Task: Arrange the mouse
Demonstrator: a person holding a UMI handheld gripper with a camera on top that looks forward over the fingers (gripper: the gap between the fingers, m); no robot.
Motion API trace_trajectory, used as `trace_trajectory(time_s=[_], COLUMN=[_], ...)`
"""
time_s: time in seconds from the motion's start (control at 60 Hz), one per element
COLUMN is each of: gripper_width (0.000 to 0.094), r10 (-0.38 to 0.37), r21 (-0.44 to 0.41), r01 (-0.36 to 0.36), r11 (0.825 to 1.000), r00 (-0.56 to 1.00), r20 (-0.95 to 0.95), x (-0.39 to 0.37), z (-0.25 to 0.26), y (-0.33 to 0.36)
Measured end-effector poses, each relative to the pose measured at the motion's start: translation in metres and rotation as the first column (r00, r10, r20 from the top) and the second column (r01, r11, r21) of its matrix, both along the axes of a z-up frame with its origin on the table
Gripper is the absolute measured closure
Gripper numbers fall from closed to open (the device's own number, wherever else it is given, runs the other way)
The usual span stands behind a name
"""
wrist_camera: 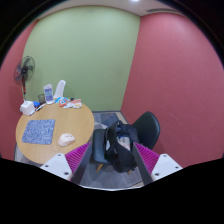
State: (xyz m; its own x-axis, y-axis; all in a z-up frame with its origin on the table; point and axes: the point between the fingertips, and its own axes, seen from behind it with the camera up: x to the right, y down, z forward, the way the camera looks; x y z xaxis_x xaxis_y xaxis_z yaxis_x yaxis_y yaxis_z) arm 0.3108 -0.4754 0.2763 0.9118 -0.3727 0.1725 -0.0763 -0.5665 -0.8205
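A white mouse (67,139) lies on a round wooden table (75,122), just right of a blue-grey patterned mouse pad (40,130). Both are ahead and to the left of my gripper (112,166). The gripper is open and empty, with its magenta pads (76,160) spread wide and well short of the table. Between and just beyond the fingers sit a black bag (120,150) and a grey one on a chair.
At the table's far edge stand a white box (27,107), a small upright device (48,95), a white bottle (60,90) and some small red items (70,102). A fan (25,70) stands behind the table. A black chair (147,126) stands against the red wall.
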Motion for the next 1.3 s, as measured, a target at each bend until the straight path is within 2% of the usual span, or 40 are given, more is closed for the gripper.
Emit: trace_trajectory(time_s=[0.283,0.467,0.55,0.717,0.95,1.017,1.3], gripper_width=[0.01,0.0102,0.0103,0.0099,0.0099,0.01,0.0101], r10=[-0.037,-0.023,0.018,0.122,0.198,0.206,0.181], r21=[0.018,-0.066,-0.089,-0.08,-0.047,-0.038,-0.05], r01=[0.038,0.017,-0.03,-0.136,-0.212,-0.217,-0.207], r11=[0.999,0.998,0.996,0.987,0.976,0.975,0.977], r00=[0.999,0.995,0.992,0.979,0.959,0.959,0.931], r20=[-0.014,-0.093,-0.128,-0.163,-0.205,-0.195,-0.318], x=[-0.049,-0.095,-0.128,-0.182,-0.205,-0.209,-0.187], z=[-0.035,-0.096,-0.123,-0.163,-0.216,-0.239,-0.277], y=[-0.018,-0.017,-0.007,0.043,0.138,0.168,0.249])
